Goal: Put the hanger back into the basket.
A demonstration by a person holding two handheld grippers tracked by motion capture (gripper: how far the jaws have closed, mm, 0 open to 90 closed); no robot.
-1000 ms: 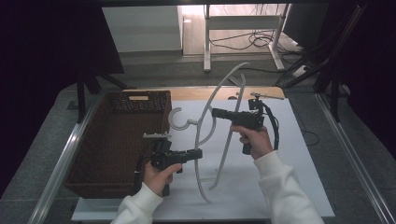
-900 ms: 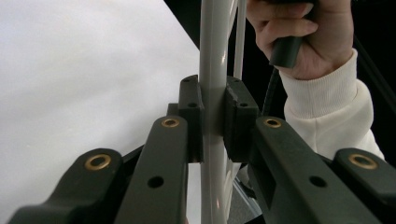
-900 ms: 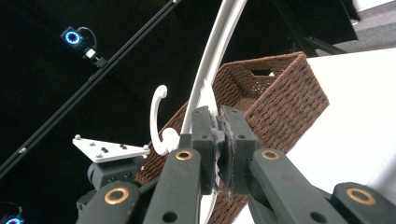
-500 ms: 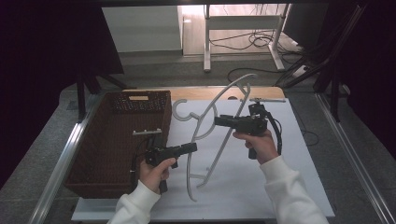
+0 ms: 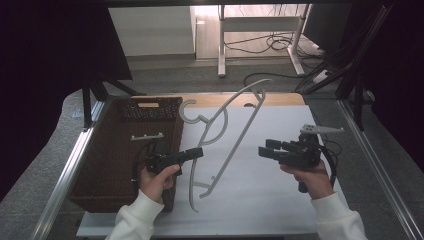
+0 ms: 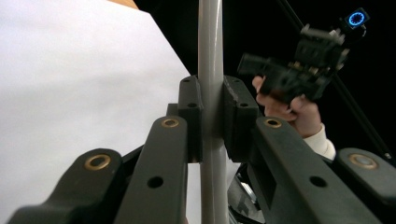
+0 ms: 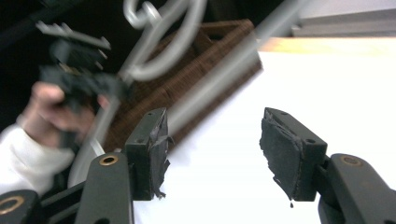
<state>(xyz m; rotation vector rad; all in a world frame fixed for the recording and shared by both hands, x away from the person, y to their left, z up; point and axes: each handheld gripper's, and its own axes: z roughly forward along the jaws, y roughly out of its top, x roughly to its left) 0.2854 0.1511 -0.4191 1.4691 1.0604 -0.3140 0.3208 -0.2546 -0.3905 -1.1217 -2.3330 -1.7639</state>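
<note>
The grey hanger [image 5: 235,135] is clamped by the left gripper [image 5: 196,153] and held tilted above the white table [image 5: 280,210] beside the wicker basket [image 5: 107,165], while the right gripper [image 5: 264,148] is held wide and empty nearby, so a one-handed carry is judged underway, with steady support needed next.

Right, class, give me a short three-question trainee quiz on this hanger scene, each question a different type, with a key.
1. True or false: the left gripper is clamped on the grey hanger.
2. Which best describes the right gripper? A) shut on the hanger B) open, holding nothing C) inside the basket
3. Fill in: the brown woven basket sits on the person's ____ side of the white table.

Key: 1 true; 2 B; 3 left.
</note>
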